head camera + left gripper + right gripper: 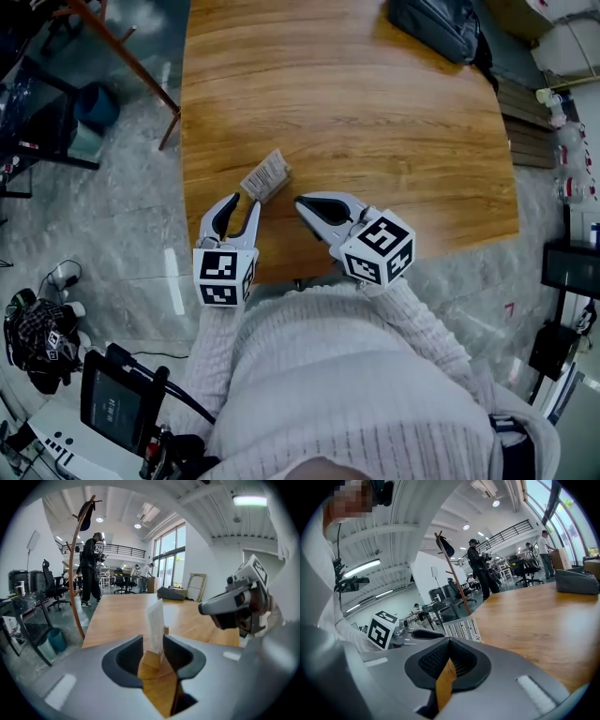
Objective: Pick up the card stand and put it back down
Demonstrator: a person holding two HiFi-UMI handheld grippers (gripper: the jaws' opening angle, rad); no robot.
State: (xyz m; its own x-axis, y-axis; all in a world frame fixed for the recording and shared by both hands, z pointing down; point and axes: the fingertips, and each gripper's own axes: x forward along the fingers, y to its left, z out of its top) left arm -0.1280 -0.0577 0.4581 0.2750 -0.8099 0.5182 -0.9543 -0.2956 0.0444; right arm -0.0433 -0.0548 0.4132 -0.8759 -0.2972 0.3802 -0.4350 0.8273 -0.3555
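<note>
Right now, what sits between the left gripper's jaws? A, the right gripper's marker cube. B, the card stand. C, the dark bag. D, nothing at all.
B: in the left gripper view, the left gripper has its jaws closed on the wooden base of the card stand, whose white card stands up between them.

— Any writing here you can read?
— No. The card [266, 175] carries rows of fine print, too small to make out.
— The marker cubes [224, 276]?
— Black-and-white squares only, no letters.
— And the screen [114, 405] on the floor?
— Faint marks, unreadable.
</note>
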